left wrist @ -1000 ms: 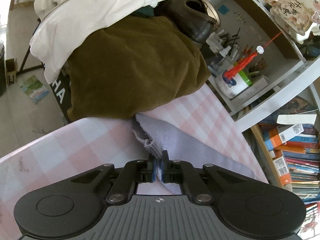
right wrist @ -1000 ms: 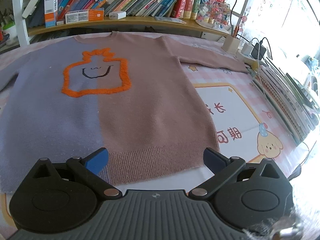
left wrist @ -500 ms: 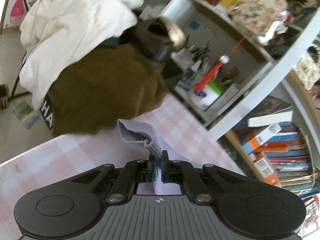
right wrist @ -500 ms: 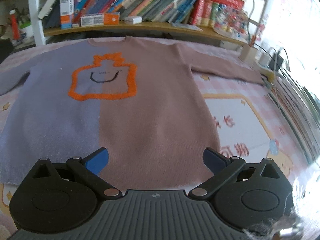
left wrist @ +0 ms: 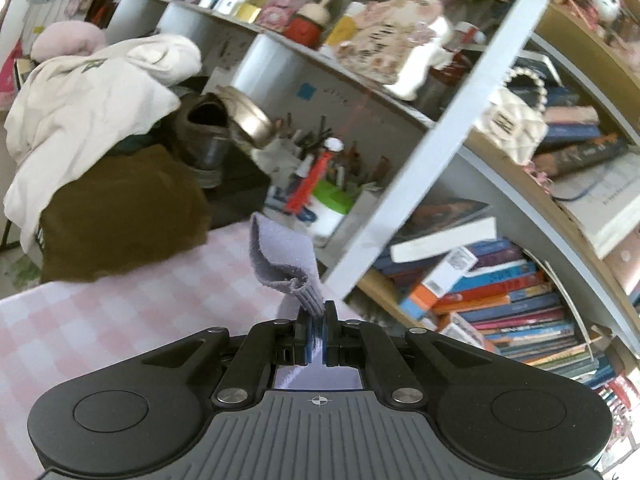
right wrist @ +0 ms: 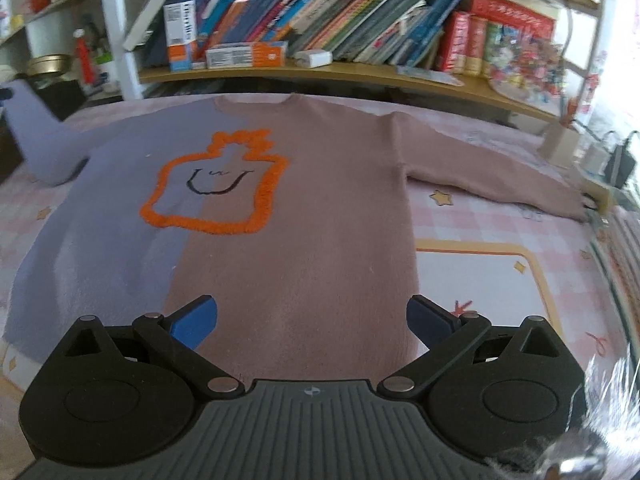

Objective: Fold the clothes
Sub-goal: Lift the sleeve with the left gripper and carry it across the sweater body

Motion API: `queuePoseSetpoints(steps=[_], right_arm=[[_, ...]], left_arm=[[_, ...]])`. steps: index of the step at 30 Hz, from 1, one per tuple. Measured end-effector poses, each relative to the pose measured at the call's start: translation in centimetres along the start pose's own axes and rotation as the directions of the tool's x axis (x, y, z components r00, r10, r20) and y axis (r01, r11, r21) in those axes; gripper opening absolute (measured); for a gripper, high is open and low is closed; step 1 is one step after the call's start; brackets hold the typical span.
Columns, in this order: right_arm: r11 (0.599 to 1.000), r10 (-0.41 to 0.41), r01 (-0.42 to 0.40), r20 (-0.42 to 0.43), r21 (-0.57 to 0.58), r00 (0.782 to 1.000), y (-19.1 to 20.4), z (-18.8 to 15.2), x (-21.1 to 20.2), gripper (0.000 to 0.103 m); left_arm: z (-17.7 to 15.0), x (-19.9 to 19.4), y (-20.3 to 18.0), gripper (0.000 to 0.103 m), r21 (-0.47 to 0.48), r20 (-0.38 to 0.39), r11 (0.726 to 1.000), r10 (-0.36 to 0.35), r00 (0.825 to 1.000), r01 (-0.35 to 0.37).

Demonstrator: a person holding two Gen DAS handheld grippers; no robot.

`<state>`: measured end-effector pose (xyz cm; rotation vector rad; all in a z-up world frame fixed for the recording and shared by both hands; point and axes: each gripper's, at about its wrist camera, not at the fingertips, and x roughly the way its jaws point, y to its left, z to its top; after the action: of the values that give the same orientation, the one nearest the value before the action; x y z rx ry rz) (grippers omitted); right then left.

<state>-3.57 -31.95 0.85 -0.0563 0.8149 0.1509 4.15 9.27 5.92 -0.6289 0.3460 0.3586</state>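
Observation:
A sweater [right wrist: 304,216], lilac on its left half and dusty pink on its right, lies flat and face up on the pink checked table cover [right wrist: 500,216], with an orange outline shape on the chest. My left gripper [left wrist: 316,314] is shut on the lilac sleeve cuff [left wrist: 280,256] and holds it above the table. In the right wrist view that lifted lilac sleeve [right wrist: 36,140] rises at the far left. My right gripper [right wrist: 312,318] hovers open over the sweater's hem with nothing between its fingers. The pink sleeve [right wrist: 492,178] stretches out flat to the right.
Bookshelves [right wrist: 340,24] line the far edge of the table. A pile of brown and white clothes [left wrist: 104,152] with a shoe [left wrist: 208,136] sits past the table's left end. A pen cup [left wrist: 328,204] stands on a shelf. Cables and a charger [right wrist: 618,160] lie at the right.
My left gripper has lifted the lilac cuff off the table and swung it up toward the shelves. My right gripper has moved forward over the hem, still open.

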Motion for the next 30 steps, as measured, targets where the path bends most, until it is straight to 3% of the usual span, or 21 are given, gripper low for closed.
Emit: queuePoseSetpoints(steps=[8, 13, 20, 30], right_arm=[[0.998, 0.069, -0.069, 0.005, -0.005, 0.998, -2.8, 0.1, 0.3, 0.102], [0.994, 0.107, -0.107, 0.009, -0.008, 0.994, -4.6, 0.2, 0.5, 0.102], [0.994, 0.11, -0.11, 0.007, 0.011, 0.994, -6.4, 0.0, 0.6, 0.102], [0.994, 0.1, -0.1, 0.003, 0.044, 0.995, -8.2, -0.3, 0.6, 0.102]], left_arm=[[-1.3, 0.7, -6.2, 0.003, 0.058, 0.017, 0.998, -0.011, 1.0, 0.01], [-2.1, 1.4, -10.5, 0.003, 0.092, 0.004, 0.994, -0.057, 0.998, 0.057], [-5.5, 2.8, -16.1, 0.003, 0.179, -0.078, 0.975, -0.122, 0.989, 0.134], [-11.6, 4.7, -20.5, 0.003, 0.325, -0.181, 0.932, -0.103, 0.978, 0.159]])
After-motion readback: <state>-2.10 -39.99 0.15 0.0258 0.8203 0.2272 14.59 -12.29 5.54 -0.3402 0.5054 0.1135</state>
